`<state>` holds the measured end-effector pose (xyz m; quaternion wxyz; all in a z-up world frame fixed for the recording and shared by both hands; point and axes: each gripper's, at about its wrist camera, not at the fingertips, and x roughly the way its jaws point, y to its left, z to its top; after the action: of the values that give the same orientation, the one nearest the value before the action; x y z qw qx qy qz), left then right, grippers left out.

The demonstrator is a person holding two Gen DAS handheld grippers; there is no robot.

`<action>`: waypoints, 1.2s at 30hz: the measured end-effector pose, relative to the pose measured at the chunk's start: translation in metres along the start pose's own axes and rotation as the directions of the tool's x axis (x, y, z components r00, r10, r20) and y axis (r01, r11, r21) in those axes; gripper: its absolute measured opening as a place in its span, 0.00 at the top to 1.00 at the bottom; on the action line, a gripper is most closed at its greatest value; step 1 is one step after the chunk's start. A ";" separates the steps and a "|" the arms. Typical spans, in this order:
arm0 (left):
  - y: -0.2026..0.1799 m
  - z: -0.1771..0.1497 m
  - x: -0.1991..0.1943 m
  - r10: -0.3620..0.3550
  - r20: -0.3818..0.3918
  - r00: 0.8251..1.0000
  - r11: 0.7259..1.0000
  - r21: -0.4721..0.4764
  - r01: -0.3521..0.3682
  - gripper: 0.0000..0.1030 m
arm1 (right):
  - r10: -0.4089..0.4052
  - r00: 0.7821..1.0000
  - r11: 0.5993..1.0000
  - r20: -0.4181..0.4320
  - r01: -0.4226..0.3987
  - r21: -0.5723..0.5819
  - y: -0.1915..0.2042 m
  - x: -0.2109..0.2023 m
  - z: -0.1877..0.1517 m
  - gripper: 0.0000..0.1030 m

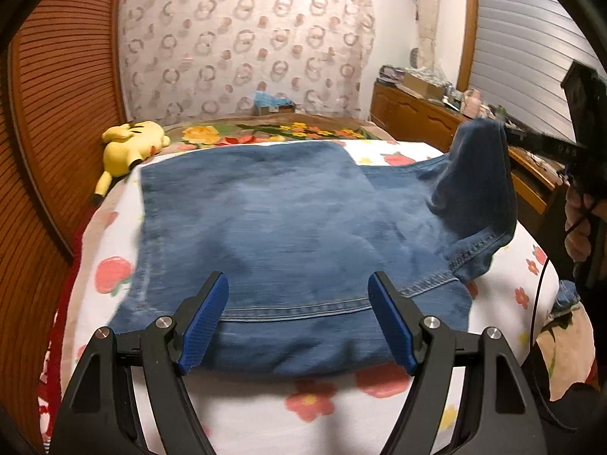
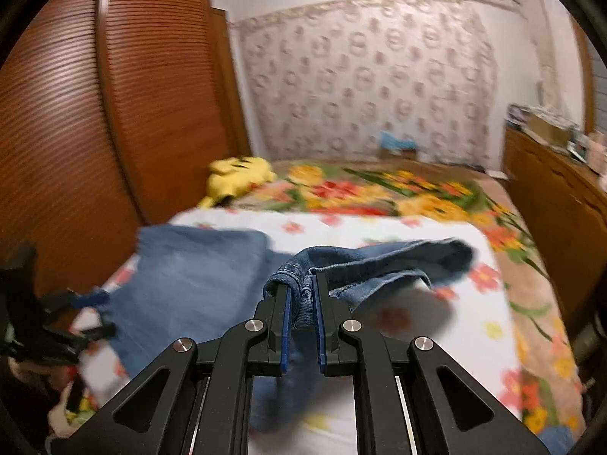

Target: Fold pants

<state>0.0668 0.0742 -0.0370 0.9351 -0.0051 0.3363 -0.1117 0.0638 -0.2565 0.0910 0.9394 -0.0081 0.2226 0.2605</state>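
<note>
From your left wrist, your left gripper (image 1: 297,318) gapes wide and holds nothing, poised over the near edge of the blue denim pants (image 1: 265,220) spread on the white flower-print bedsheet (image 1: 246,417).

From your right wrist, your right gripper (image 2: 301,303) pinches a raised bunch of the pants (image 2: 197,276) above the bedsheet (image 2: 436,333).
</note>
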 end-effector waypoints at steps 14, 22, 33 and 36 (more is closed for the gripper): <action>0.031 0.004 -0.017 0.053 0.034 0.998 0.998 -0.035 -0.052 0.25 | 0.191 0.972 0.969 -0.138 -0.209 -0.131 0.034 0.045 0.007 0.68; 0.018 0.011 -0.003 0.017 0.022 1.000 1.000 -0.021 -0.017 0.25 | 0.147 0.977 0.976 -0.154 -0.168 -0.138 0.014 0.040 0.012 0.58; -0.004 0.025 -0.005 -0.015 0.045 0.999 1.000 0.027 0.014 0.25 | 0.140 0.980 0.977 -0.141 -0.160 -0.139 0.018 0.009 -0.012 0.58; -0.009 0.027 -0.005 -0.025 0.049 0.999 0.999 0.042 0.023 0.25 | 0.108 0.984 0.981 -0.140 -0.128 -0.143 0.014 0.007 -0.016 0.57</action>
<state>0.0780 0.0652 -0.0120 0.9416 0.0075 0.3107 -0.1295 0.0551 -0.2428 0.0748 0.9023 -0.0834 0.2638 0.3308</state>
